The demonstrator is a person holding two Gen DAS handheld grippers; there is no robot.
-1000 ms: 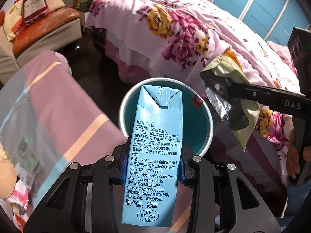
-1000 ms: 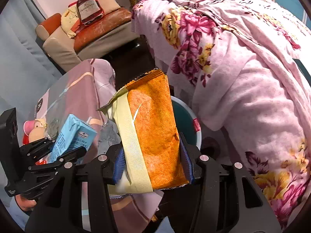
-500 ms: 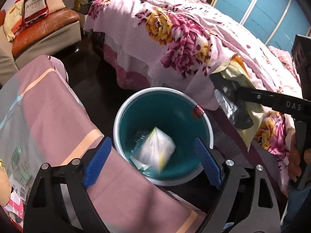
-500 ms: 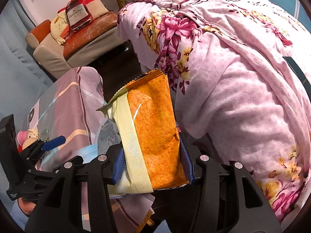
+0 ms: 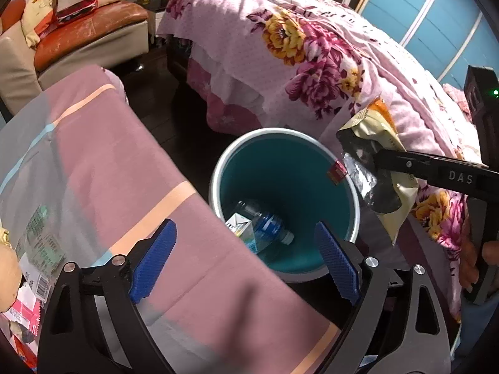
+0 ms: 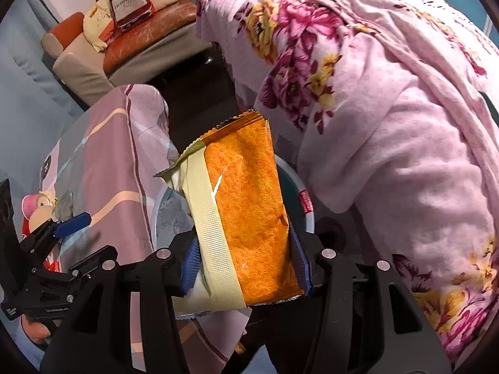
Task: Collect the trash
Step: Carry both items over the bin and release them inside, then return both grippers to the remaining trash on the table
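Note:
The teal bin (image 5: pixel 349 184) stands on the floor between the table and the bed. A blue milk carton (image 5: pixel 241 229) and a plastic bottle (image 5: pixel 269 227) lie at its bottom. My left gripper (image 5: pixel 246 232) hovers over the bin's near rim, its jaws opening with nothing between them. My right gripper (image 6: pixel 244 249) is shut on an orange and cream snack bag (image 6: pixel 246 205), held upright above the bin's rim (image 6: pixel 308 218). In the left wrist view the same bag (image 5: pixel 379 131) hangs at the bin's right edge.
The table under a pink striped cloth (image 5: pixel 109 171) runs along the left of the bin, with wrappers (image 5: pixel 34 268) on its near left end. A bed with a floral cover (image 5: pixel 280 46) closes off the right. A sofa (image 5: pixel 93 31) stands at the far left.
My left gripper opened and the blue carton dropped into the bin, where it now lies beside the bottle. My right gripper, still holding the snack bag, came lower and closer to the bin.

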